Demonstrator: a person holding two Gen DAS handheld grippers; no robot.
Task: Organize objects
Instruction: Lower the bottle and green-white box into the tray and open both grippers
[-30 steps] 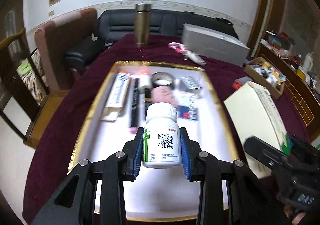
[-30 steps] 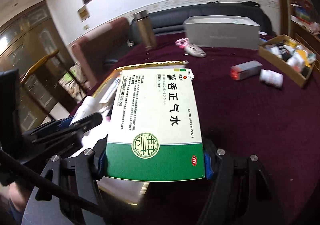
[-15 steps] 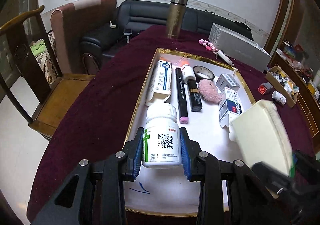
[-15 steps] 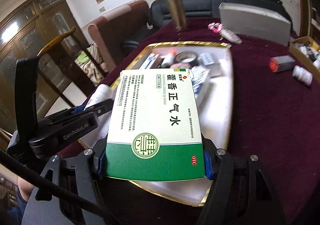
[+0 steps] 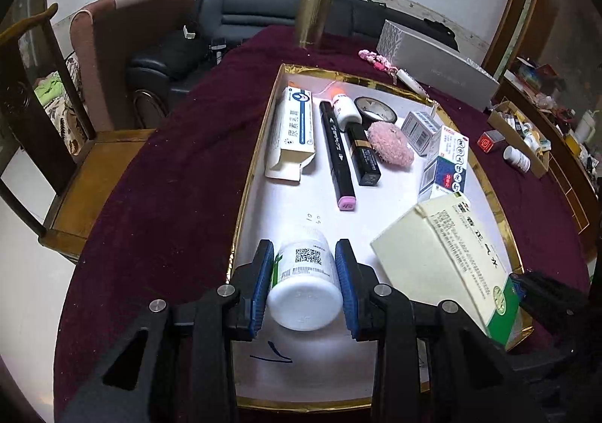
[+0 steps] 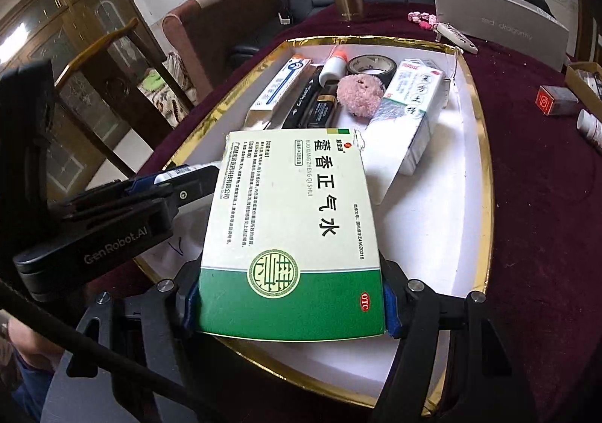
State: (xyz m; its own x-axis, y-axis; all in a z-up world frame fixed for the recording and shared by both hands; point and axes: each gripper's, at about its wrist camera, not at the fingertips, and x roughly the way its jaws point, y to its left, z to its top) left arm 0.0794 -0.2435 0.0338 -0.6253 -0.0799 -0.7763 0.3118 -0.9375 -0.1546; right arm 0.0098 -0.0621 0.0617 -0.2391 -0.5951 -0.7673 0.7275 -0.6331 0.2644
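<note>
Two grippers hang over the gold-rimmed white tray [image 5: 246, 193] on the maroon tablecloth [image 5: 169, 178]. Left gripper [image 5: 304, 282] has its blue pads clamped on a white plastic pill bottle [image 5: 304, 287] above the tray's near left part. Right gripper [image 6: 291, 304] stands wider, pinching the green-and-cream medicine box [image 6: 289, 231] over the tray's near edge, just beside the bottle.

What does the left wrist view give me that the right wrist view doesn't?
Left wrist only: the white pill bottle clamped in the left tool, and a pink-capped marker in full. Right wrist only: the green-and-cream medicine box face-on, gripped by the right tool. Both: the gold-rimmed tray, pink puff, tape roll and metal flask.
</note>
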